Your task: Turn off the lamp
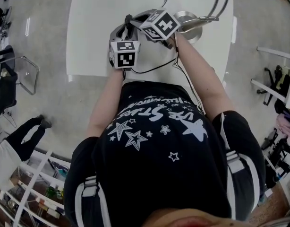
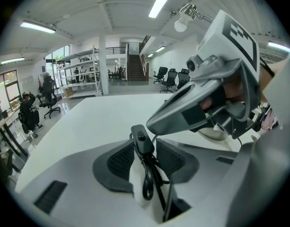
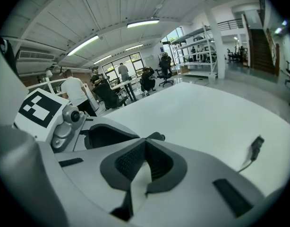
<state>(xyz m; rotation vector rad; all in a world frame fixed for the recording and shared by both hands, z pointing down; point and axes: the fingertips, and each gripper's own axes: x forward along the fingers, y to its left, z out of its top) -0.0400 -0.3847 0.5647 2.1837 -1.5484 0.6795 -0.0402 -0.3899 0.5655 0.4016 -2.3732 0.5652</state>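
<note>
The lamp stands at the table's far right, with a round metal base [image 1: 191,23] and a chrome arm [image 1: 221,1]. Its bulb [image 2: 181,24] shows high up; I cannot tell whether it is lit. My left gripper [image 2: 142,144] is shut on the black inline switch [image 2: 140,138] of the lamp's cord, the button facing up. My right gripper [image 3: 144,144] is shut with nothing between its pads; its tip hovers just over the switch [image 3: 158,136]. Whether it touches the button I cannot tell. Both marker cubes [image 1: 123,53] [image 1: 159,24] sit close together near the base.
A loose black plug [image 3: 255,148] on a thin cord lies on the white table [image 1: 98,27] beyond the grippers. The cord loops off the near table edge [image 1: 154,69]. Office chairs and shelving stand further back.
</note>
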